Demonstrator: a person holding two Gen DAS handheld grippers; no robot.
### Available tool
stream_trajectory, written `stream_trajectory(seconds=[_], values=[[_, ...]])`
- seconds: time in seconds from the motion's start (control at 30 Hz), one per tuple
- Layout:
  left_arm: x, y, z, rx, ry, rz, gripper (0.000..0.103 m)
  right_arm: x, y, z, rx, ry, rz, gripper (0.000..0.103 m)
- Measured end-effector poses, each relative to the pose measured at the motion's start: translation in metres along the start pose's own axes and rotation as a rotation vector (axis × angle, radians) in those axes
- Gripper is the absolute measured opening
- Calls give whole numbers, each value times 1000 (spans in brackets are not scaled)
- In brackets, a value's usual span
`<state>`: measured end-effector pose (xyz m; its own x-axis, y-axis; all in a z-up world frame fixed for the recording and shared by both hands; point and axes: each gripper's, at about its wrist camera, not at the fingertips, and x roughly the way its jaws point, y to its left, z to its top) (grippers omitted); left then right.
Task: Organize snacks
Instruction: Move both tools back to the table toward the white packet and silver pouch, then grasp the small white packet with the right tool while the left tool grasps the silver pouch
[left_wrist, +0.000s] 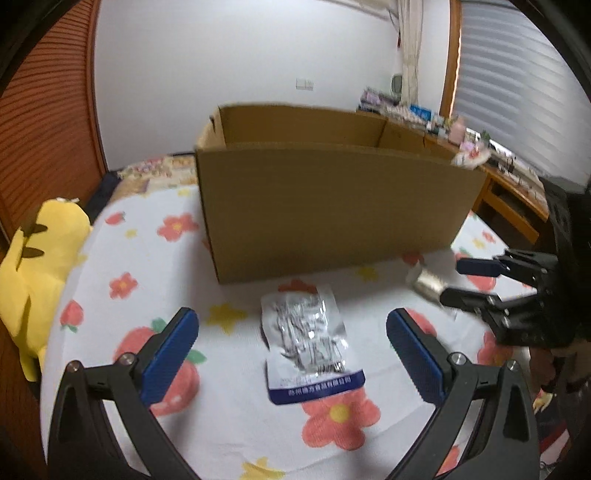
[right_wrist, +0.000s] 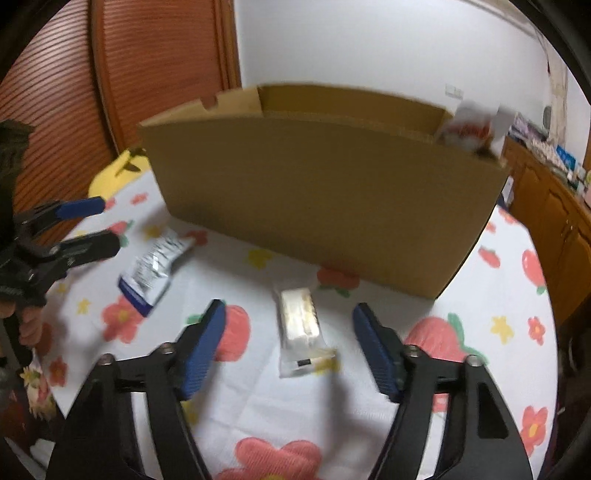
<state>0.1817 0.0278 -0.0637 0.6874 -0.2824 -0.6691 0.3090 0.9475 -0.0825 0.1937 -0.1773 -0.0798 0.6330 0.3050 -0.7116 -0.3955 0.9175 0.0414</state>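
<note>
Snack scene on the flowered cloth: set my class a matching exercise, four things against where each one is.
1 silver packet
2 cake bar
3 cardboard box
4 yellow plush

A behind both snacks
B between the open right gripper fingers, untouched
C at the cloth's far-left edge
D in front of the open left gripper

Pairs: 1-D, 2-B, 3-A, 4-C

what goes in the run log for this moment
left gripper: open over silver packet | right gripper: open over clear-wrapped bar | cardboard box: behind
</note>
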Motion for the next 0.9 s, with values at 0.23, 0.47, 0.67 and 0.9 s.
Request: stream_trajectory(seconds=[0.23,0.47,0.67,0.9], values=[[14,-4,-4,-1,57,-26,101,20,-6,2,16,72,20,47],[23,-7,-4,3,91,-18,101,29,-4,4,-25,112,-12,33],[30,-7,-2,4,109,-5,101,27,-5,1,-46,101,-26,21],[38,-3,0,-16,132,-15,99,27,-7,-1,-45,93,-26,21]])
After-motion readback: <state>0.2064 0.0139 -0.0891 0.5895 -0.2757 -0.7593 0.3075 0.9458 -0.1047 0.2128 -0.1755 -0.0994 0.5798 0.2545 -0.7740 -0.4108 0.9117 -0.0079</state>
